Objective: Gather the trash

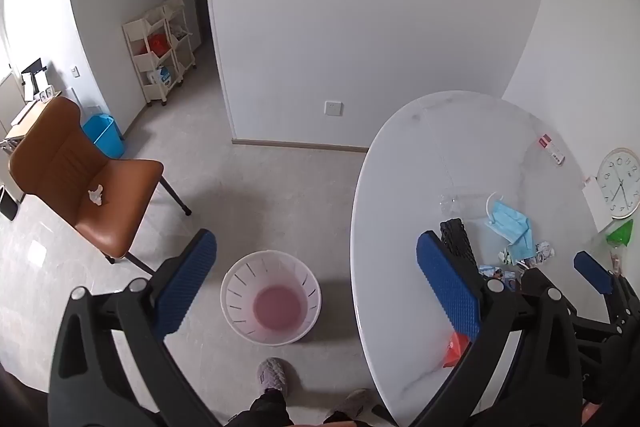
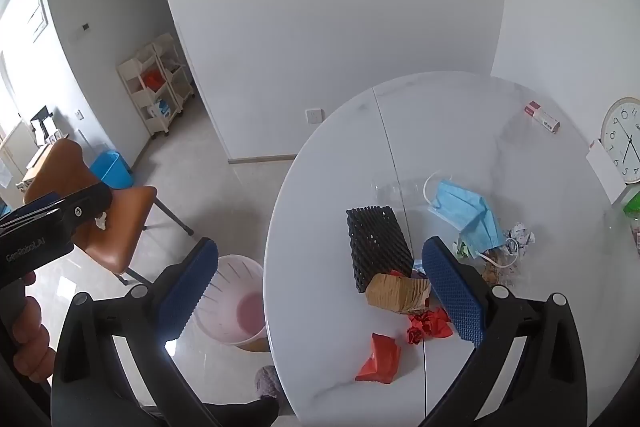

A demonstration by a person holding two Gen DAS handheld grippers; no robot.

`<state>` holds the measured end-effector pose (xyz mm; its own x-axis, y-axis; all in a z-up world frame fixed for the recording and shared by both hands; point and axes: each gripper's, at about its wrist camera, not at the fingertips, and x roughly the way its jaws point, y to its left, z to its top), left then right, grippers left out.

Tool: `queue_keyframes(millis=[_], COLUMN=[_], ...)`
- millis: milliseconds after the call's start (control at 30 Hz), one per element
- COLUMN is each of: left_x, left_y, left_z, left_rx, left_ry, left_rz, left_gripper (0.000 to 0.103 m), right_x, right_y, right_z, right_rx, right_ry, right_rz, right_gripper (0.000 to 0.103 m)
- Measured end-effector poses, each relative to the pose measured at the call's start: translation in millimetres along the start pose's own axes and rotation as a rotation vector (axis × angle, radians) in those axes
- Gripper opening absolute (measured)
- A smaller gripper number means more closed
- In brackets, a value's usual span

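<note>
Trash [image 2: 400, 293] on table [image 2: 460, 115], beside wide-apart right fingers [image 2: 452, 291]; left fingers [image 1: 188, 279] likewise apart.

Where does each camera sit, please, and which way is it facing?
Left wrist: on the left hand-held gripper, above the floor beside the table, looking down at the bin; the person's slippers show below.
Right wrist: on the right hand-held gripper, over the table edge, looking down at the mask, black mesh and red wrapper; the left hand shows at the left edge.
Shared: table, bin, mask, mesh, chair, clock.
</note>
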<state>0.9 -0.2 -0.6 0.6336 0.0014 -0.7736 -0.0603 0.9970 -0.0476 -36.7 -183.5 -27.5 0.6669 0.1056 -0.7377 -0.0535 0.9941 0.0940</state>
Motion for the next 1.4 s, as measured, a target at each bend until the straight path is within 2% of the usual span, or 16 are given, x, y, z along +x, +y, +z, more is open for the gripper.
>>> queue_keyframes(millis=[600,867,1400], left_x=[-2.5,-3.7,-5.0], left_y=[3.6,4.2,6.8], left_z=[-11.0,-8.9,-7.3], left_rx=[-0.007,-0.021,-0.022], left_ry=[-0.008,-0.003,0.003], left_rz=[0.013,0.036,0.037], left_gripper=[0.096,0.096,0.096], right_x=[-6.9,-6.9,-9.3], right_y=[-4.0,-4.2,-7.8], right_z=[-5.5,-7.2,-13.1], right_rx=[0.020,0.020,0.025], right_ry=[-0.003,-0.002,-0.004], right_rz=[-0.010,-0.009,-0.011], right_gripper=[0.101,0.101,0.101])
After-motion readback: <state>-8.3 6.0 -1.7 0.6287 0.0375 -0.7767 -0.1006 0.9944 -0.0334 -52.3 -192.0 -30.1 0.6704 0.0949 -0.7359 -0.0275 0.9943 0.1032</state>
